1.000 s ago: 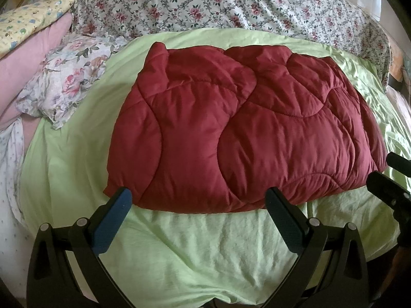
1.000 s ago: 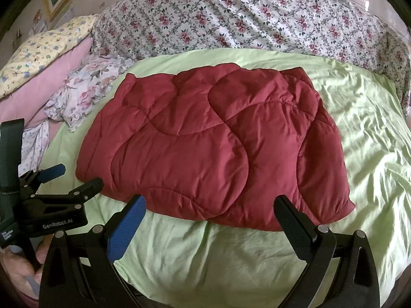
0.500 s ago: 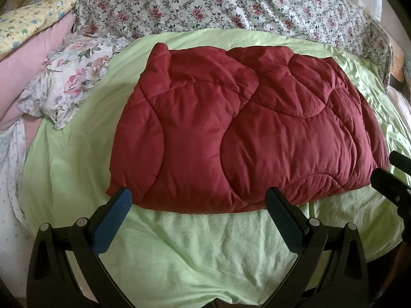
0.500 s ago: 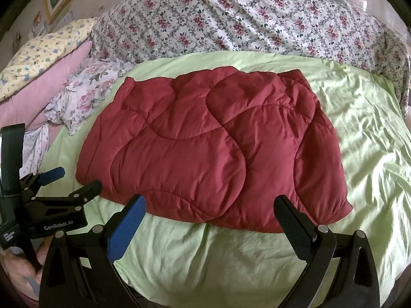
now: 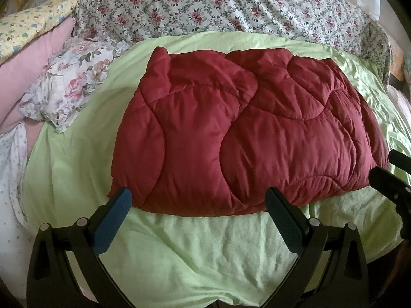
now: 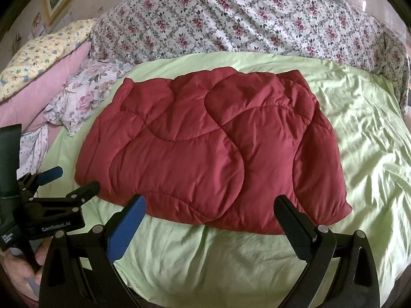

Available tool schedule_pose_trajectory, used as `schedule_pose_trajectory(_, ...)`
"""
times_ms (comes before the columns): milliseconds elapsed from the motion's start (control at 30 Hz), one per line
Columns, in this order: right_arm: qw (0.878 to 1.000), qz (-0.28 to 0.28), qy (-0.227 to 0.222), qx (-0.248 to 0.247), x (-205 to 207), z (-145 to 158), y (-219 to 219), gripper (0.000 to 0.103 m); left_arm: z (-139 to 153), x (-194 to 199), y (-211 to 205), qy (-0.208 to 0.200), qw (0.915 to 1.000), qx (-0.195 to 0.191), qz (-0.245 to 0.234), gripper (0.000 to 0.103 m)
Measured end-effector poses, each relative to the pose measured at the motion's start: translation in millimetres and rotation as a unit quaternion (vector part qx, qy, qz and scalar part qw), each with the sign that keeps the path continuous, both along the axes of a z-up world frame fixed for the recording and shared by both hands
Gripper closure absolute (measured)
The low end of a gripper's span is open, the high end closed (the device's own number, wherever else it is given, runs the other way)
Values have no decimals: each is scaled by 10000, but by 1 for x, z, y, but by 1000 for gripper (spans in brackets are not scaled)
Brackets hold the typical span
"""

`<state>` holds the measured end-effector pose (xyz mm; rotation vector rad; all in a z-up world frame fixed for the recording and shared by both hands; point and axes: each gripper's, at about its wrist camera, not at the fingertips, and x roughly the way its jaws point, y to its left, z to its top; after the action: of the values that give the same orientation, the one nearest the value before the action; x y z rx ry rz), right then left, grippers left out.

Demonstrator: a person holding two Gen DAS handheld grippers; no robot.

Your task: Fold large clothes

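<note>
A dark red quilted garment (image 5: 244, 133) lies folded into a thick rectangle on the light green sheet (image 5: 179, 251); the right wrist view shows the same red quilted garment (image 6: 213, 154) from further right. My left gripper (image 5: 197, 200) is open, its fingers spread just short of the near edge, holding nothing. My right gripper (image 6: 209, 208) is open too, fingertips level with the garment's front edge, nothing between them. In the right wrist view the left gripper (image 6: 74, 182) appears at the far left, held by a hand (image 6: 23, 259).
A floral bedspread (image 5: 231, 7) covers the back of the bed. A floral pillow (image 5: 72, 82), a pink pillow (image 5: 33, 59) and a yellow patterned one (image 5: 28, 28) lie at the left. The green sheet (image 6: 372, 154) is bare to the right of the garment.
Both views have drifted slightly; the garment sits a little lower and closer to the fingertips. Both grippers stay open and the garment has not moved on the sheet.
</note>
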<state>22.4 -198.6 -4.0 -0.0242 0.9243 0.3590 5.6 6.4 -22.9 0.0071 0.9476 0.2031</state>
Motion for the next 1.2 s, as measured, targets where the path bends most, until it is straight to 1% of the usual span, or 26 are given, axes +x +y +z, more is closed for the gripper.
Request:
schedule_pose_trajectory(433, 10000, -5, 20, -10, 1, -2, 2, 3, 1, 1, -3, -19, 10000, 23, -8, 0)
schedule_pose_trajectory(1200, 10000, -76, 46, 32, 3, -7, -3, 3, -2, 5, -2, -8, 10000, -67, 37, 0)
